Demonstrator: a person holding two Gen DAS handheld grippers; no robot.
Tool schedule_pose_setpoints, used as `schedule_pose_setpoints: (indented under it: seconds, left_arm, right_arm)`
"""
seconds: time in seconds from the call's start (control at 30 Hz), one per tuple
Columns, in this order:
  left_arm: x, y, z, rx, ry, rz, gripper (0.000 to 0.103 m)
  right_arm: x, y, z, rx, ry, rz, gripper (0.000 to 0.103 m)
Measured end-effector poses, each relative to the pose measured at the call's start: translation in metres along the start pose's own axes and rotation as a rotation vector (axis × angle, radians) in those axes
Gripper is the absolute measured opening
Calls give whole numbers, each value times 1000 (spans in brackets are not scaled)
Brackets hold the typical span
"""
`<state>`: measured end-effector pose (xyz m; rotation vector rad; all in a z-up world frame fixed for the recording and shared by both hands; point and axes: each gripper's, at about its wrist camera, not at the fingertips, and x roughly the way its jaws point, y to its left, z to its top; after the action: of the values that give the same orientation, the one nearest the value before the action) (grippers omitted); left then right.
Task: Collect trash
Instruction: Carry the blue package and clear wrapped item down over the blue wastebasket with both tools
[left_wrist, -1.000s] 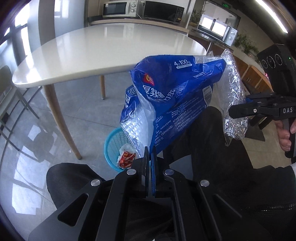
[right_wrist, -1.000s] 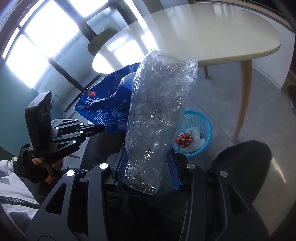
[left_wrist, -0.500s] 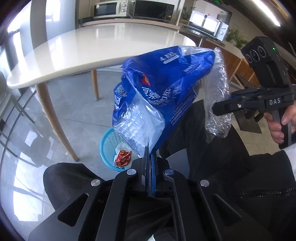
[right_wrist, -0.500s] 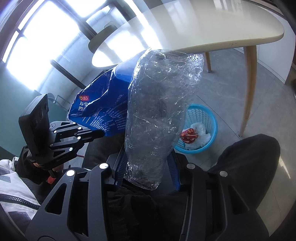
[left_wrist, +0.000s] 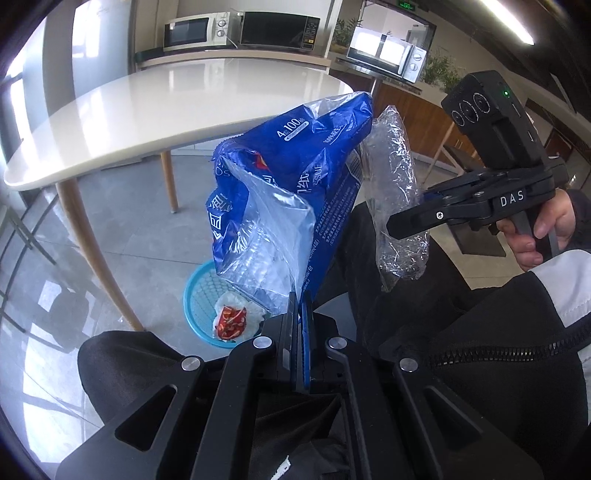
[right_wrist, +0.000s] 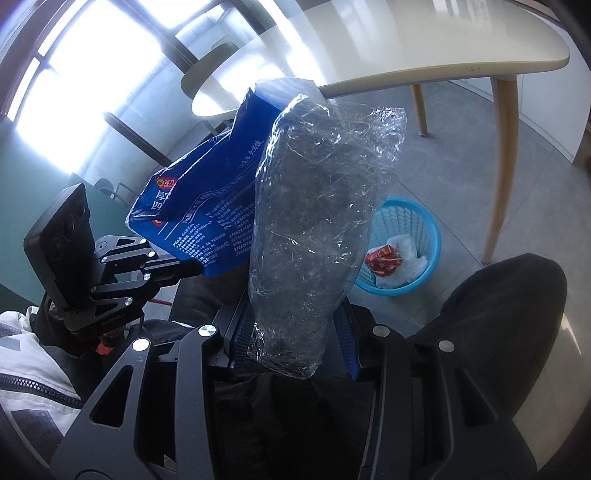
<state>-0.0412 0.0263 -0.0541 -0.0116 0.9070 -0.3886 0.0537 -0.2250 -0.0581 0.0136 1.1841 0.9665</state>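
Left tool (left_wrist: 298, 314): clenched on blue tissue wrapper (left_wrist: 314, 177). Right tool (right_wrist: 293, 332): grasping clear crumpled plastic (right_wrist: 317, 221). Below, beyond both: blue basket (right_wrist: 417, 221) holding trash, beside table (left_wrist: 184, 96) leg; knees flank it.

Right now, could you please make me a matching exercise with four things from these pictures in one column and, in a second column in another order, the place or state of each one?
Things:
1. blue bag
2. clear wrapper
3. basket
4. table

Places or states:
A. stands on the floor with some trash inside
B. pinched at its lower edge by the left gripper
C. has a white top and wooden legs
D. held between the fingers of the right gripper

Right pairs: 1-B, 2-D, 3-A, 4-C
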Motion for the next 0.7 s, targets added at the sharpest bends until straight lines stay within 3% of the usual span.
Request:
schedule_pose_setpoints:
  seconds: [0.33, 0.7]
  left_arm:
    - [6, 10, -8, -35, 30, -12, 1]
    - [44, 32, 2, -53, 133, -27, 1]
  right_arm:
    - [12, -7, 8, 13, 29, -2, 38]
    - [53, -29, 35, 50, 106, -3, 38]
